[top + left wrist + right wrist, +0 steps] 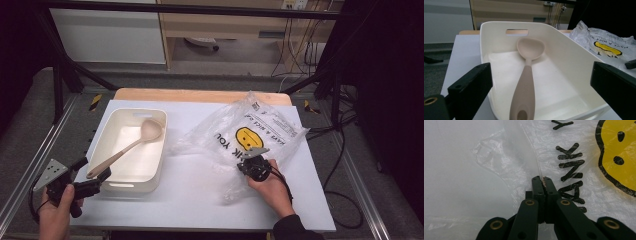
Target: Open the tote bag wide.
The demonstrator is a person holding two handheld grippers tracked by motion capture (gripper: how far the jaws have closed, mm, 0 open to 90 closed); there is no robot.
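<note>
Black jaws of the right gripper point(542, 180) pinched the plastic bag point(250, 135) to hold it, while the left gripper point(541, 82) waited wide apart by the spoon point(526, 82) in the white tub point(564, 52).

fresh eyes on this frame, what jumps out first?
Probably the clear plastic bag with its yellow smiley face, crumpled on the right half of the white table; the right gripper is shut on its film. Next, the beige spoon lying diagonally in the cream tray on the left, handle over the near rim, with the left gripper open just in front of the handle end.
</note>
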